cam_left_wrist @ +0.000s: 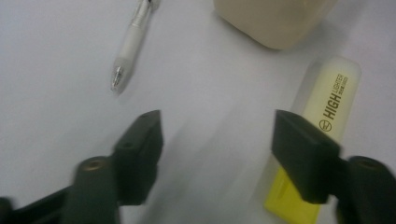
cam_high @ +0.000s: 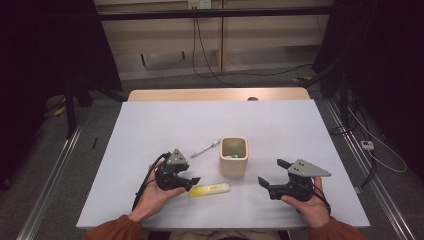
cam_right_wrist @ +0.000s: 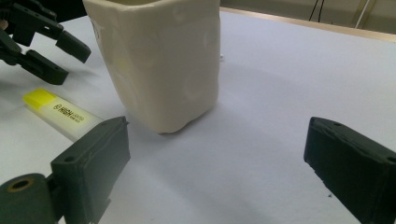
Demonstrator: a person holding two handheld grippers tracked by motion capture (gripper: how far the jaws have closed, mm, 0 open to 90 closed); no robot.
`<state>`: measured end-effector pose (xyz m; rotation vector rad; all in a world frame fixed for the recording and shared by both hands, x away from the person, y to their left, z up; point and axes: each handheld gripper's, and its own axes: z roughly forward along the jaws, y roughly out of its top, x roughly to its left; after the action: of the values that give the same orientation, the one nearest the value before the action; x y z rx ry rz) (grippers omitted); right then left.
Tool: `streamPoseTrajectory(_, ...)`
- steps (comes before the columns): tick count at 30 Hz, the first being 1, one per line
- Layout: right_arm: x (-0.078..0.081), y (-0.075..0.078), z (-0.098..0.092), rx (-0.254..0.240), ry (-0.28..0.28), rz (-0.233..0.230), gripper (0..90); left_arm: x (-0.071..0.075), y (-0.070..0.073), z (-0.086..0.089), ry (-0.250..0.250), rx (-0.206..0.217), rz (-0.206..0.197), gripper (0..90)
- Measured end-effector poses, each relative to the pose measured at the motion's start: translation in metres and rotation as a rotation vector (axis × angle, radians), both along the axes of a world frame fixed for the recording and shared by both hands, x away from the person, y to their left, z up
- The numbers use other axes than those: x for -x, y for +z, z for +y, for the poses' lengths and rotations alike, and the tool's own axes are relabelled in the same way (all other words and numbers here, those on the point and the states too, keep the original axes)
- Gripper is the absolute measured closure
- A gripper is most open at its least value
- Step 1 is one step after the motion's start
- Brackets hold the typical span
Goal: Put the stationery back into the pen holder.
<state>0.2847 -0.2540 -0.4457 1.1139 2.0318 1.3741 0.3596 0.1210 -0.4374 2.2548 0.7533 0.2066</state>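
Note:
A cream square cup (cam_high: 232, 169) stands in the middle of the white table (cam_high: 165, 125), with something green inside it. A yellow highlighter (cam_high: 209, 190) lies flat just in front of the cup. A silver pen (cam_high: 205, 149) lies to the cup's left. My left gripper (cam_high: 192, 180) is open beside the highlighter's yellow end. In the left gripper view the jaws (cam_left_wrist: 217, 128) stand wide over bare table, and the highlighter (cam_left_wrist: 322, 116) lies partly behind the right jaw. My right gripper (cam_high: 270, 172) is open, right of the cup, its jaws (cam_right_wrist: 217, 140) facing the cup (cam_right_wrist: 159, 60).
The table's wooden far edge (cam_high: 215, 94) shows beyond the white top. Metal rails (cam_high: 55, 165) and cables (cam_high: 380, 155) run along the floor on both sides. In the right gripper view the left gripper (cam_right_wrist: 72, 64) shows beyond the highlighter (cam_right_wrist: 60, 112).

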Motion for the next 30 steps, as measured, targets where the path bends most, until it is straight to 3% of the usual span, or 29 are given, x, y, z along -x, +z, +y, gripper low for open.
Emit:
streamPoseTrajectory(2, 0.0, 0.0, 0.0, 0.0, 0.0, -0.003, 7.1, 0.001, 0.001, 0.001, 0.007, 0.005, -0.014, 19.8)
streamPoseTrajectory(4, 0.0, 0.0, 0.0, 0.0, 0.0, -0.002, 7.0, 0.0, 0.003, 0.001, 0.004, 0.025, -0.002, 12.1)
streamPoseTrajectory(6, 0.0, 0.0, 0.0, 0.002, 0.001, -0.002, 7.0, 0.0, 0.005, 0.0, -0.019, 0.002, 0.009, 9.7)
streamPoseTrajectory(9, 0.0, 0.0, 0.0, 0.002, 0.002, -0.003, 7.1, 0.003, 0.011, 0.001, -0.034, -0.032, -0.015, 11.9)
streamPoseTrajectory(11, 0.0, 0.0, 0.0, 0.001, 0.001, -0.003, 7.1, 0.005, 0.014, 0.002, -0.045, -0.025, 0.006, 12.4)
streamPoseTrajectory(14, 0.0, 0.0, 0.0, 0.0, 0.002, 0.0, 7.0, 0.01, 0.014, -0.001, -0.071, -0.066, 0.007, 12.3)
streamPoseTrajectory(19, 0.0, 0.0, 0.001, 0.003, 0.007, -0.001, 7.1, 0.019, 0.009, -0.013, -0.143, -0.08, 0.094, 12.3)
streamPoseTrajectory(21, 0.0, 0.0, 0.001, 0.002, 0.007, -0.001, 7.0, 0.022, 0.01, -0.017, -0.195, -0.105, 0.094, 12.4)
streamPoseTrajectory(23, 0.0, 0.0, 0.0, 0.001, 0.009, 0.0, 6.7, 0.023, 0.009, -0.018, -0.231, -0.091, 0.101, 12.2)
streamPoseTrajectory(24, 0.0, 0.0, 0.001, 0.001, 0.01, 0.001, 6.5, 0.023, 0.009, -0.018, -0.243, -0.104, 0.105, 12.0)
streamPoseTrajectory(27, 0.0, 0.0, 0.001, 0.002, 0.016, -0.004, 6.5, 0.021, 0.005, -0.018, -0.255, -0.114, 0.106, 12.1)
streamPoseTrajectory(30, 0.0, 0.0, 0.001, 0.003, 0.016, -0.003, 6.5, 0.019, 0.002, -0.02, -0.265, -0.124, 0.114, 18.8)
